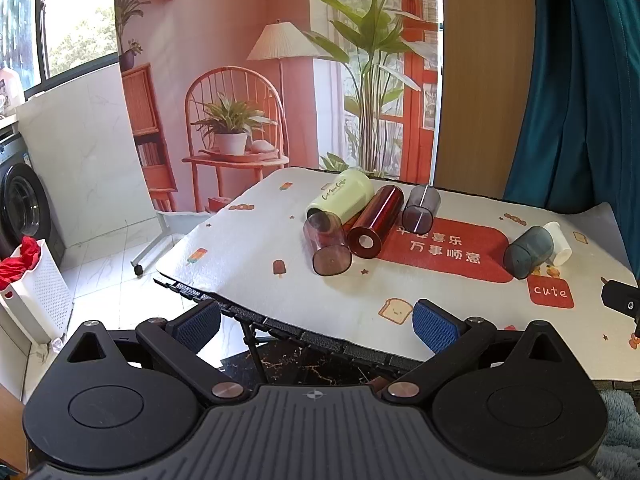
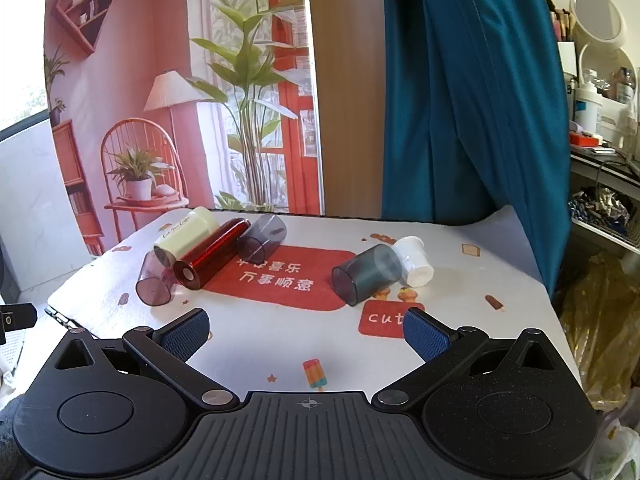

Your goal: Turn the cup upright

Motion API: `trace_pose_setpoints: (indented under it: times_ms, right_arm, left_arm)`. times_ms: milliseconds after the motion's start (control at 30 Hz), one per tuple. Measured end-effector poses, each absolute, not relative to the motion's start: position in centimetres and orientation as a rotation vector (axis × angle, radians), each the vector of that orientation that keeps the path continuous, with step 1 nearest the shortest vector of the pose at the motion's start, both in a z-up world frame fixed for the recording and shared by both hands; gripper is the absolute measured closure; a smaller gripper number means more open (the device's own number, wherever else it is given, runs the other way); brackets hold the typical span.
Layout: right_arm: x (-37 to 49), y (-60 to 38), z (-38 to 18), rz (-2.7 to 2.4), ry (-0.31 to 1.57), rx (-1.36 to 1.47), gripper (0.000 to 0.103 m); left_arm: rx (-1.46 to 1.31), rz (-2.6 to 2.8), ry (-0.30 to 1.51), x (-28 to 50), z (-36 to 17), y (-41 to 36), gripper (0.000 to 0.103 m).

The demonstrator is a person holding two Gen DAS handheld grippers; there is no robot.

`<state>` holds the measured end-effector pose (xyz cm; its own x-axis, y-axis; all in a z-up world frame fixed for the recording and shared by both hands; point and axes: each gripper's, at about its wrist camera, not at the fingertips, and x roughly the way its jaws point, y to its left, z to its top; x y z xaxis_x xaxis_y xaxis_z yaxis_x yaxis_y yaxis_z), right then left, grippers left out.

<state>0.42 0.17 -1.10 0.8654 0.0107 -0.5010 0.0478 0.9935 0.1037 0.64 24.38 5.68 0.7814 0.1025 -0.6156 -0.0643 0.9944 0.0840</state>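
Six plastic cups are laid on their sides on the counter (image 2: 280,344); the dark blue-grey translucent cup (image 2: 366,274) is nearest the right tool (image 2: 306,330). Both the right tool and the left tool (image 1: 316,326) are held wide open, nothing gripped.

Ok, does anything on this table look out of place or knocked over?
Yes. All six cups lie on their sides: cream cup, red tumbler, two smoky cups, grey-blue cup and white cup. Nothing spilled.

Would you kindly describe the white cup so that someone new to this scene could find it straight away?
Start at the red panel printed in the middle of the table mat. Just off its right end two cups lie on their sides, touching. The white cup is the farther one, behind the smoky blue-grey cup; it is the only opaque white, flared cup there.
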Motion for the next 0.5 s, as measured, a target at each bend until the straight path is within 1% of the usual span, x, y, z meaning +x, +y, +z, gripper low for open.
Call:
trace_pose_setpoints:
  times_ms: [500]
  right_arm:
    - [0.46,0.25,-1.29,-0.017,0.528,0.114,0.0]
  left_arm:
    - [0.057,0.093,0.672,0.7,5.51,24.43,0.0]
